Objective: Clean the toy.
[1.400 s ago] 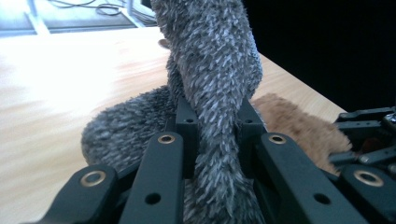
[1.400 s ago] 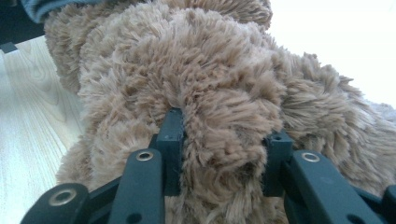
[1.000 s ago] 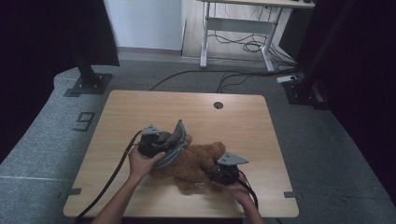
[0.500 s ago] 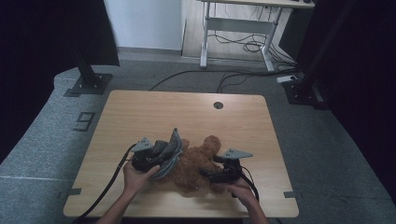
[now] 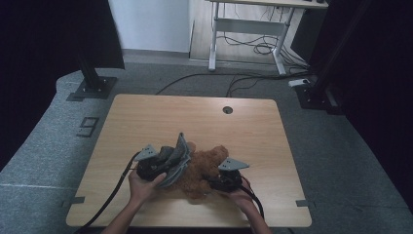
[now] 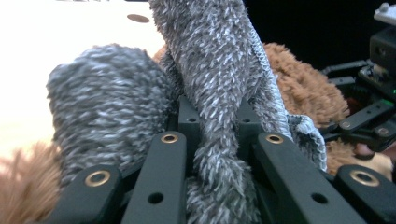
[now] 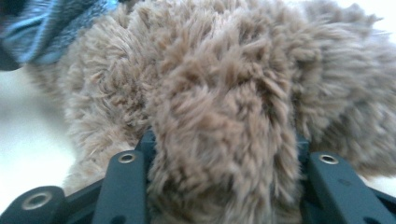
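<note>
A brown fluffy teddy bear [image 5: 199, 170] lies on the wooden table [image 5: 146, 117], low in the middle of the high view. A grey knitted cloth [image 5: 176, 158], maybe a little sweater or scarf for the bear, sits on the bear's left side in that picture.

The left gripper [image 5: 163, 165] is squeezed tight on a strip of the grey cloth. In the left gripper view the strip [image 6: 219, 116] stands up the middle of the frame, pinched between the two black jaws.

The right gripper [image 5: 221, 183] sits at the bear's right side, low in the high view. In the right gripper view a thick tuft of brown fur [image 7: 224, 140] fills the gap between the jaws. The jaws have just been closing in on it, and they look like they now press the fur from both sides.

I think this is the step where the cloth is being worked on or off the bear. I cannot tell which. Next, the right gripper likely needs to hold the bear steady while the left one pulls the cloth slowly, so the knit does not snag.
</note>
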`<move>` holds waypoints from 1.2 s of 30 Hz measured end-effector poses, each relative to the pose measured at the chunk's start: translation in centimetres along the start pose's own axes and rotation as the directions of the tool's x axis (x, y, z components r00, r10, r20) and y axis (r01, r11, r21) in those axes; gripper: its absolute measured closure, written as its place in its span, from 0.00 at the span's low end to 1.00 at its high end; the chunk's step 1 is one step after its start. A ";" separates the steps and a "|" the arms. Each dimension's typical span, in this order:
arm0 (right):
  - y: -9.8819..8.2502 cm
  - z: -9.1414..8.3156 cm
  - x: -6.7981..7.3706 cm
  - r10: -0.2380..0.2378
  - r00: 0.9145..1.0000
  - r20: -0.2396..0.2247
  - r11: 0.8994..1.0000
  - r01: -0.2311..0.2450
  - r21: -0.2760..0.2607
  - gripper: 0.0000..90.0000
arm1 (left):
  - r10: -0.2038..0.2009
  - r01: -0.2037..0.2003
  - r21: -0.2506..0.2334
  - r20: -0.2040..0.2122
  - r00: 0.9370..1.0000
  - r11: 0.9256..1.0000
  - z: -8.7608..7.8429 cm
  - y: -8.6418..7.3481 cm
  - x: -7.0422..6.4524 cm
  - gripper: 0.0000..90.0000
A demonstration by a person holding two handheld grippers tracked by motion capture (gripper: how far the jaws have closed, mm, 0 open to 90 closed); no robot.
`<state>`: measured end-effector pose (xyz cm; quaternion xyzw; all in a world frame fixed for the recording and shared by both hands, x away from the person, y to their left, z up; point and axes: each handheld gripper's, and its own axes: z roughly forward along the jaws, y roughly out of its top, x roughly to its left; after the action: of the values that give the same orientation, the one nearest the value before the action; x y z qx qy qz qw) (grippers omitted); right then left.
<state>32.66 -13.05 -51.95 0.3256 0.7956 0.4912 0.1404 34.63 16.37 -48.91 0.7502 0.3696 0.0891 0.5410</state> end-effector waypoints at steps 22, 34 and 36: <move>-0.7 0.4 -2.2 -0.088 0.985 0.148 0.985 0.108 -0.134 0.52 | -0.018 0.019 -0.019 0.008 1.000 1.000 2.3 1.5 1.4 0.87; -1.7 -2.4 -0.9 0.009 0.999 0.039 0.989 -0.003 -0.150 0.20 | 0.009 -0.008 -0.051 0.021 1.000 0.999 0.4 -1.2 -0.5 0.87; -1.3 -2.7 -1.2 0.044 0.998 0.033 0.987 -0.038 -0.159 0.15 | 0.018 -0.017 -0.053 0.019 1.000 0.998 0.3 -1.4 -0.6 0.87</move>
<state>31.62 -16.09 -51.94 0.3387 0.7445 0.5497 0.1701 33.67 15.99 -50.13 0.7396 0.3553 0.0964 0.5634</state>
